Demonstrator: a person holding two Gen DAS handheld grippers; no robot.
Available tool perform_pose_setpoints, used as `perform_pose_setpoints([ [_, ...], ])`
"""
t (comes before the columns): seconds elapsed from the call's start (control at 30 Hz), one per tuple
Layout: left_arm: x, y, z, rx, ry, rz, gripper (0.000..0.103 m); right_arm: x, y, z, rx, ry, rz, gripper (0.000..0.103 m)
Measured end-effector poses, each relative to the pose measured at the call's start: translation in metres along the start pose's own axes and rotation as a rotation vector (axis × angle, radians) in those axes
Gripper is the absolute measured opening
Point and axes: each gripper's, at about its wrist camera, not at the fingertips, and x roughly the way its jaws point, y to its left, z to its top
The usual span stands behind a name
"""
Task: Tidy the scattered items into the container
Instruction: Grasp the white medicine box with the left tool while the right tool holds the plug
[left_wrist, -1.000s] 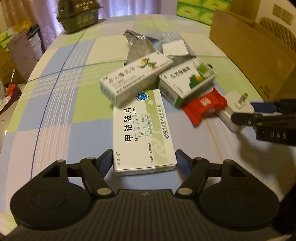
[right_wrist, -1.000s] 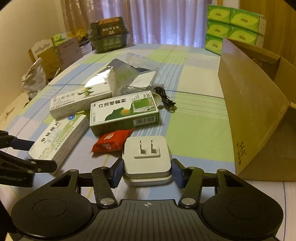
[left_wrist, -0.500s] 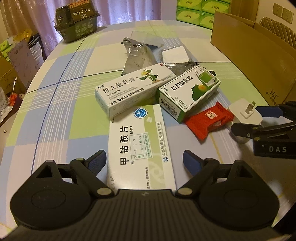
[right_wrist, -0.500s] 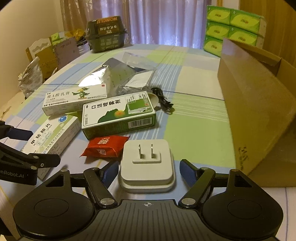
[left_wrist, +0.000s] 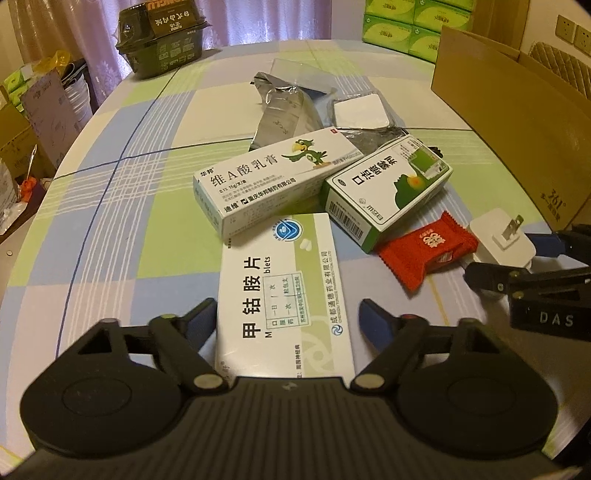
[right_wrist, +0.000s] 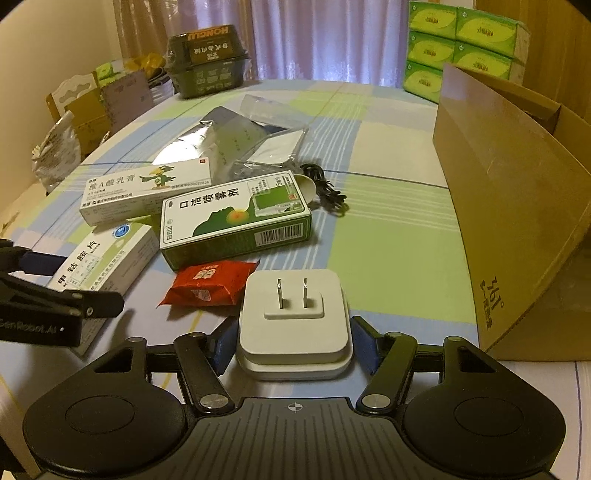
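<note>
A white medicine box (left_wrist: 284, 295) lies between the fingers of my left gripper (left_wrist: 288, 314), which is open; the left pad touches it and a small gap shows at the right pad. My right gripper (right_wrist: 294, 325) is shut on the white plug charger (right_wrist: 293, 314), prongs up, both pads against its sides. Beyond them lie a long white parrot box (left_wrist: 273, 177), a green box (right_wrist: 236, 218), a red sachet (right_wrist: 210, 282) and silver foil bags (left_wrist: 284, 110). The open cardboard box (right_wrist: 517, 206) stands on the table at the right.
A black cable (right_wrist: 325, 188) lies behind the green box. A dark food box (right_wrist: 207, 59) sits at the table's far left edge and green tissue packs (right_wrist: 461, 44) at the far right. Checked cloth (right_wrist: 388, 229) lies bare between the items and the cardboard box.
Both grippers moved forward over their items and spread wider half a second ago. Since then the fingers have narrowed, the right pair onto the charger, the left pair close around the white box.
</note>
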Motion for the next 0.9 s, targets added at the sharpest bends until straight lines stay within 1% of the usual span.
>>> perform_pose_setpoints([
  [0.03,0.0,-0.001,0.0,0.003,0.003,0.009,0.068,-0.001,0.0,0.0,0.002,0.0,0.001,0.067],
  [0.23,-0.012,-0.002,-0.006,0.014,0.018,0.013,0.067,-0.013,-0.003,0.002,0.013,-0.024,-0.005,0.067],
  [0.4,-0.033,-0.006,-0.019,0.016,0.013,-0.008,0.067,-0.027,-0.006,-0.001,0.039,-0.05,-0.009,0.067],
  [0.5,-0.042,-0.009,-0.027,0.024,0.02,-0.012,0.067,-0.033,-0.004,-0.005,0.045,-0.049,-0.002,0.067],
  [0.67,-0.039,-0.013,-0.035,0.033,0.047,-0.016,0.068,-0.036,0.0,-0.012,0.046,-0.036,0.005,0.067],
  [0.9,-0.029,-0.015,-0.032,0.033,0.051,-0.004,0.068,-0.035,0.0,-0.014,0.047,-0.033,-0.003,0.067],
])
